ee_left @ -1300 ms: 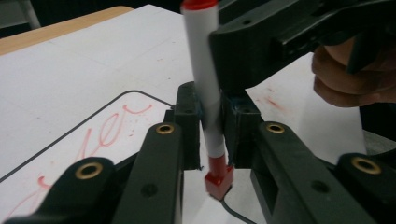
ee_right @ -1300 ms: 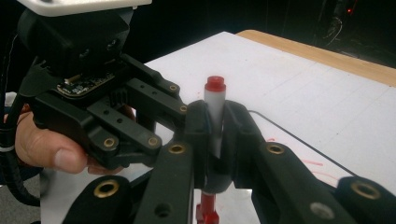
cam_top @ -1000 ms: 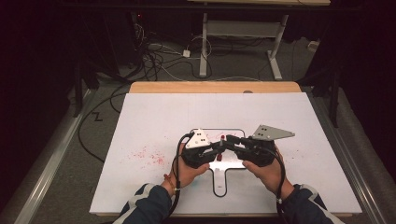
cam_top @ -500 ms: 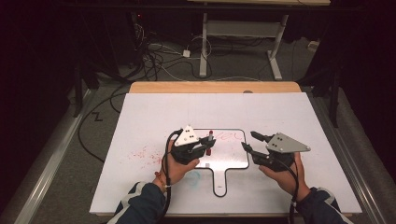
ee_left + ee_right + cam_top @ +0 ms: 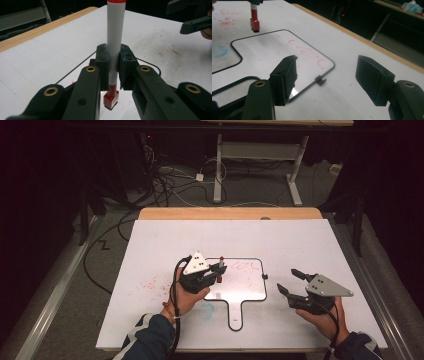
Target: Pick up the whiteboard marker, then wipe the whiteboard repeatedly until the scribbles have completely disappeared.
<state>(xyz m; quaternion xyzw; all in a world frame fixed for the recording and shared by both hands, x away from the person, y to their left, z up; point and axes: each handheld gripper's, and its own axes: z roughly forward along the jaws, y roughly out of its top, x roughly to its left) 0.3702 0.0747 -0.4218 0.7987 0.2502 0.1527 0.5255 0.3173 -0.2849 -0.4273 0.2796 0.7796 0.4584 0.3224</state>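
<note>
Pulling my right gripper [image 5: 290,282] rightward off the paddle-shaped whiteboard [image 5: 240,292], jaws opening, empty; my left gripper [image 5: 218,271] is clamping the smooth white marker [image 5: 114,47].

White-barrelled marker with red ends [image 5: 113,45]: upright, clamped mid-barrel, its red tip [image 5: 110,99] down over the top-left corner of the small black-framed paddle-shaped whiteboard [image 5: 248,290]. The whiteboard lies flat, handle toward the person, with faint red scribbles [image 5: 304,51] near its top-right corner and a pale blue smudge just left of the handle.
</note>
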